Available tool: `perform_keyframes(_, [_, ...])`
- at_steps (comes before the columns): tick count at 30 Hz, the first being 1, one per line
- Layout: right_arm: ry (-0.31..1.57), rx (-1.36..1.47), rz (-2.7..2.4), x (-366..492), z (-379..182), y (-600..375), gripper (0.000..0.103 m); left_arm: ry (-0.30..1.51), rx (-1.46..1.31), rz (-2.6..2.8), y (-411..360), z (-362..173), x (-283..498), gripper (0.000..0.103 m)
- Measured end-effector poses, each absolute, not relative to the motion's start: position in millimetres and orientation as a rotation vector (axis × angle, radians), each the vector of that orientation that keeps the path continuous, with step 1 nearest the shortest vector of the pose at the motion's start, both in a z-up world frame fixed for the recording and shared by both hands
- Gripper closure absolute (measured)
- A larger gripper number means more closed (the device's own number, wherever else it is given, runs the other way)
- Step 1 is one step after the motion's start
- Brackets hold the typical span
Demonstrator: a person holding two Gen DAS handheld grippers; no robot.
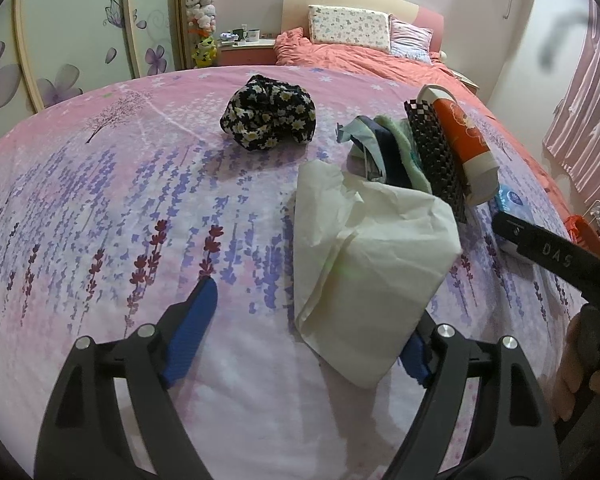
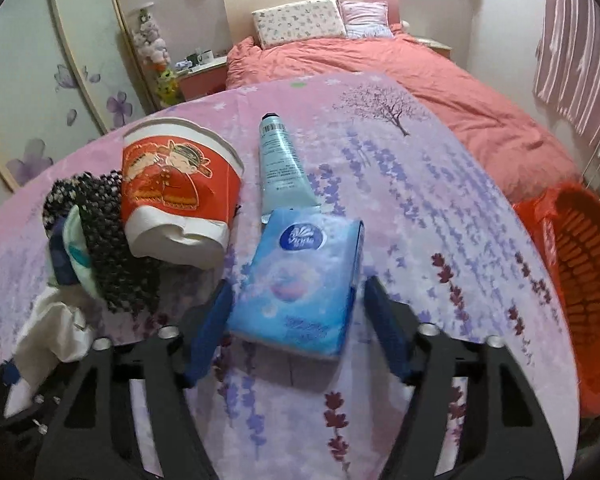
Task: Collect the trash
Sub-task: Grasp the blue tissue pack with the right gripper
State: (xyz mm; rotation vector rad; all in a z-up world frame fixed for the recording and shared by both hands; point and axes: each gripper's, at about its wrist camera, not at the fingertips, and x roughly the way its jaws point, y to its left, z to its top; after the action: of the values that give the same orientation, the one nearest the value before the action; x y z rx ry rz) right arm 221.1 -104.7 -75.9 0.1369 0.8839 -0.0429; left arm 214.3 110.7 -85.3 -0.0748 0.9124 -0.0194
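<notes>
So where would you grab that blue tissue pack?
Across its two long sides, near the end closest to the right gripper. The blue tissue pack lies flat, lengthwise between the open fingers, so coming from this near end looks easiest; the tube crowds its far end.

Spread over the foot end of the bed [image 1: 100, 200]: a bundled cloth [image 1: 270, 114] toward the middle, well apart from the rest. Nearer the right edge, a crumpled tissue sheet [image 1: 368, 264] lying at the front, touching a heap of folded cloths [image 1: 396, 152] just behind it. Leaning on the heap's right side, a tipped paper cup [image 2: 176, 196]. Right of the cup, a tube [image 2: 282, 168] lying flat, with a tissue pack [image 2: 300, 280] resting on its near end, between the right gripper's fingers [image 2: 210, 320]. Beyond the bed's right edge, lower down, a basket [image 2: 580, 280]. At the far end, pillows [image 2: 300, 22] against the headboard.
</notes>
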Motion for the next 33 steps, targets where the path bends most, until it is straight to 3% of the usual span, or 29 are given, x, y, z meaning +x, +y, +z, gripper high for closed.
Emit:
perform_keyframes(2, [0.879, 0.123, -0.045, 215, -76, -109, 0.049, 0.913, -0.073, -0.018, 110, -85, 214, 0.024])
perform_keyframes(12, [0.883, 0.113, -0.066, 186, -78, -136, 0.049, 0.899, -0.095, -0.040, 112, -84, 213, 0.024])
perform_keyframes(22, [0.893, 0.086, -0.064, 192, -77, -129, 0.044, 0.807, -0.080, -0.099, 112, -66, 199, 0.018])
perform_keyframes(33, [0.883, 0.114, -0.036, 195, -75, -134, 0.041, 0.857, -0.098, -0.104, 101, -70, 227, 0.023])
